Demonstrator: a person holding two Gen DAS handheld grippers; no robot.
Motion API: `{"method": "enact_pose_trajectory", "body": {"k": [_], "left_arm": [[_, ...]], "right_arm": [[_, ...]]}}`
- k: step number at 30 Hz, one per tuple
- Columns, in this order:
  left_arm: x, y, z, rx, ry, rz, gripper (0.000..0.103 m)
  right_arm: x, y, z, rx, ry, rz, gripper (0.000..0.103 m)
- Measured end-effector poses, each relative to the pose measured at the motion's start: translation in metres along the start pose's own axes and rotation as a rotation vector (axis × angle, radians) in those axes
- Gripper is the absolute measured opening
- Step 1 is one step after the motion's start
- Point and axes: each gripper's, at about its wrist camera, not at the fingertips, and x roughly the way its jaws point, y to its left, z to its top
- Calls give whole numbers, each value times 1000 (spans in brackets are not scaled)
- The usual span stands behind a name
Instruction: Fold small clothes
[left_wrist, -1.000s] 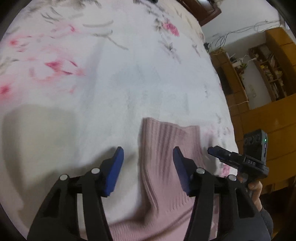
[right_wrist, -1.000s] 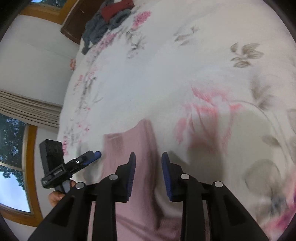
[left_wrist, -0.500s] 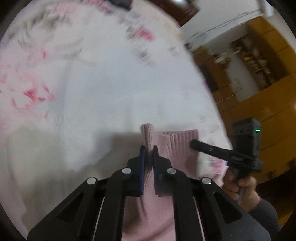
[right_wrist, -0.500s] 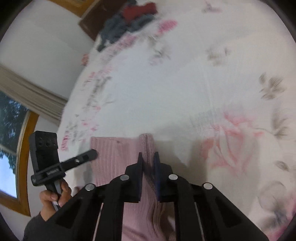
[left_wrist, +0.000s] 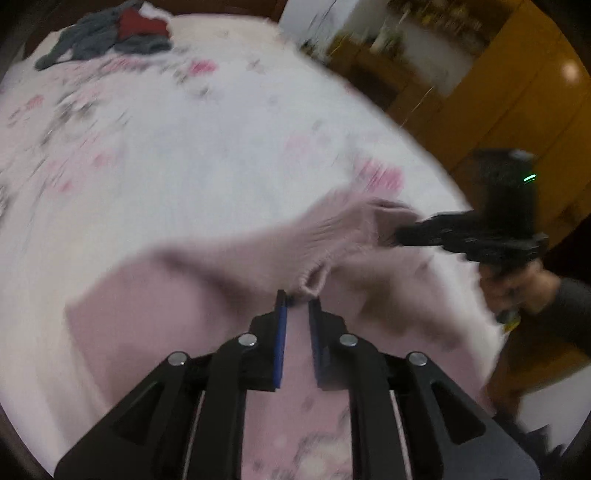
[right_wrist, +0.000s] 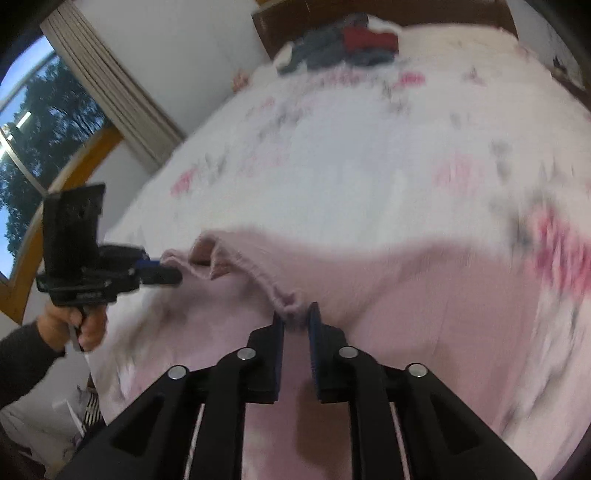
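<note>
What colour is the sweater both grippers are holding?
Pale dusty pink, ribbed knit sweater; the right wrist view shows it best.

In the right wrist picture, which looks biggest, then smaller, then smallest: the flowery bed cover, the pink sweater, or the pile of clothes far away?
1. Flowery bed cover: fills most of the view.
2. Pink sweater: looks large partly because it is close to the camera.
3. Pile of clothes: looks smallest, but it lies far off, so its true size is unsure.

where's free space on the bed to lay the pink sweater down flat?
Free: the broad floral bedspread between the lifted pink sweater and the pile of dark clothes at the far end. Crowded: the near edge, where the left gripper and right gripper pinch the sweater's hem.
</note>
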Motion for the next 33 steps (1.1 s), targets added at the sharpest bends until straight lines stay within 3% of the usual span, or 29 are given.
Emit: {"method": "enact_pose_trajectory", "body": {"k": [1, 3, 7, 10, 13, 14, 15, 16, 17, 20, 23, 25, 28, 31, 33], "left_arm": [[6, 8, -15, -56, 45, -9, 24], [5, 24, -37, -179, 38, -37, 25], [10, 46, -49, -394, -4, -182, 35], [27, 47, -47, -470, 23, -162, 37], [46, 45, -48, -531, 75, -156, 35], [51, 43, -49, -528, 91, -129, 32], [57, 43, -48, -526, 113, -81, 7], [59, 44, -49, -541, 119, -58, 6], [60, 48, -51, -561, 121, -44, 5], [57, 55, -54, -577, 120, -7, 5], [44, 50, -54, -523, 112, 7, 5], [30, 42, -50, -482, 92, 7, 7], [-2, 28, -44, -420, 18, 88, 14], [-14, 17, -40, -400, -45, 20, 21], [-1, 12, -36, -390, -20, -11, 29]], "right_arm": [[9, -4, -19, 37, 61, -3, 21], [13, -12, -47, 113, 109, -6, 22], [7, -32, -64, 337, 71, 77, 28], [18, -43, -63, 502, 56, 160, 35], [36, -44, -54, 568, 63, 183, 38], [41, -43, -52, 570, 75, 172, 37], [46, -41, -49, 559, 86, 164, 33], [48, -37, -46, 523, 101, 116, 13], [48, -35, -45, 493, 103, 64, 11], [49, -48, -53, 502, 119, -11, 9], [50, -48, -55, 474, 134, 16, 11], [41, -41, -51, 452, 105, 35, 18], [17, -25, -43, 400, 17, 13, 19], [21, -10, -36, 359, 15, 38, 19], [37, -10, -36, 367, 54, 30, 19]]}}
